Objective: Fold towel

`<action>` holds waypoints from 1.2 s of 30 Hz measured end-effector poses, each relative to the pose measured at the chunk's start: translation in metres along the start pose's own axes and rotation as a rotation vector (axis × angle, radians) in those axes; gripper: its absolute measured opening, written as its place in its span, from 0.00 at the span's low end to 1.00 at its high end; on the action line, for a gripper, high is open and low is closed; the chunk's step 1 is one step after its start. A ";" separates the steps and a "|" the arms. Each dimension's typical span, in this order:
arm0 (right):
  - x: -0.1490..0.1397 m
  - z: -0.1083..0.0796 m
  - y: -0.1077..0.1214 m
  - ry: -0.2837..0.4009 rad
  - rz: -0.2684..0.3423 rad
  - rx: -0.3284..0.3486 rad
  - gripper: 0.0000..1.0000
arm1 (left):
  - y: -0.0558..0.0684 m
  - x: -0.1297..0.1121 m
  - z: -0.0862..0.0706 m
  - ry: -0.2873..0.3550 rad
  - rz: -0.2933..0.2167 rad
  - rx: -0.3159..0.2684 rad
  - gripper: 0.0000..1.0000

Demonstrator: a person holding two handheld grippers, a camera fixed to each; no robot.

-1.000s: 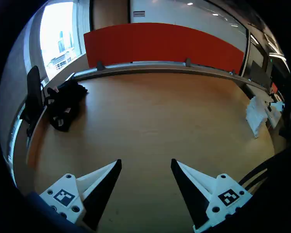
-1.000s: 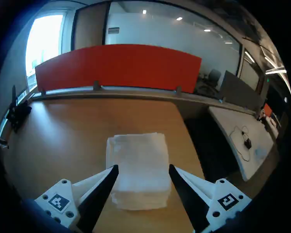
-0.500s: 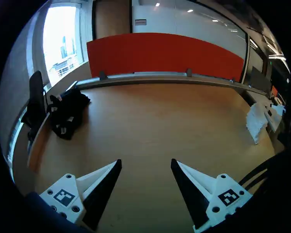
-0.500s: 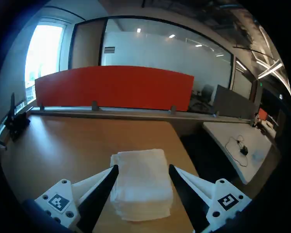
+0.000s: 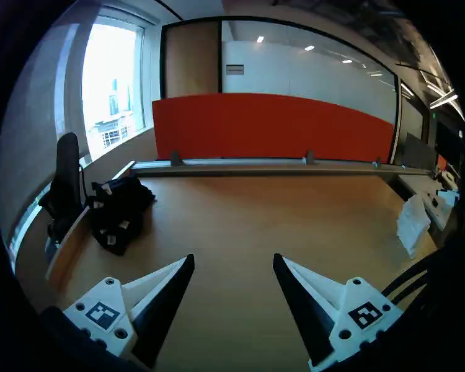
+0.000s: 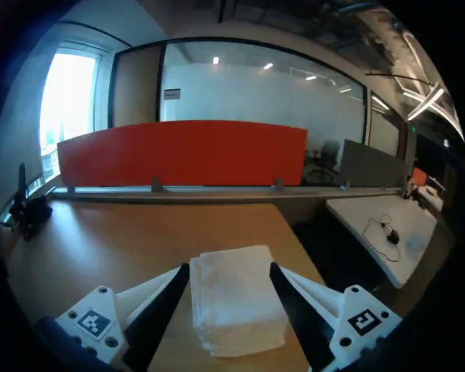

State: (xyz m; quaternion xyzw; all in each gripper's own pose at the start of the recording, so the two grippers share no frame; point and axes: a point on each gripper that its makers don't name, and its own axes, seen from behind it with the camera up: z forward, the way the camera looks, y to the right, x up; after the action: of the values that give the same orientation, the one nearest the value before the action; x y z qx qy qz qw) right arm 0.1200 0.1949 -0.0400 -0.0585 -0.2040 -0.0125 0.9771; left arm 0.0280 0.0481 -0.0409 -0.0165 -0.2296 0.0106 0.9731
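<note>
The folded white towel [image 6: 240, 296] lies in a neat stack near the right edge of the wooden tabletop [image 6: 108, 248]. In the right gripper view it sits between the wide-spread fingers of my right gripper [image 6: 228, 268], and I cannot see either finger pressing it. My left gripper [image 5: 232, 257] hangs over bare wood, its fingers just as wide and holding nothing, with the towel far off to its right. A black bag [image 5: 118, 211] rests at the tabletop's left end, and a red divider [image 5: 273, 127] runs along the back.
</note>
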 end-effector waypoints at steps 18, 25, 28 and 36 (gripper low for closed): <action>0.016 -0.005 -0.005 0.065 -0.022 -0.018 1.00 | -0.038 0.079 -0.010 0.255 -0.014 0.086 0.94; 0.040 -0.008 -0.028 0.126 -0.035 0.013 1.00 | -0.039 0.095 -0.012 0.294 -0.019 0.078 0.94; 0.052 -0.009 -0.041 0.156 -0.032 0.027 1.00 | -0.038 0.101 -0.013 0.310 -0.019 0.073 0.94; 0.078 -0.012 -0.082 0.211 -0.028 0.068 1.00 | -0.029 0.114 -0.011 0.338 -0.037 0.031 0.94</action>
State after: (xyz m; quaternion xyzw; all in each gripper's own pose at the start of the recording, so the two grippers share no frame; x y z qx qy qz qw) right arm 0.1923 0.1120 -0.0112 -0.0206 -0.1013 -0.0254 0.9943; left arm 0.1357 0.0225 0.0012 0.0012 -0.0628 -0.0065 0.9980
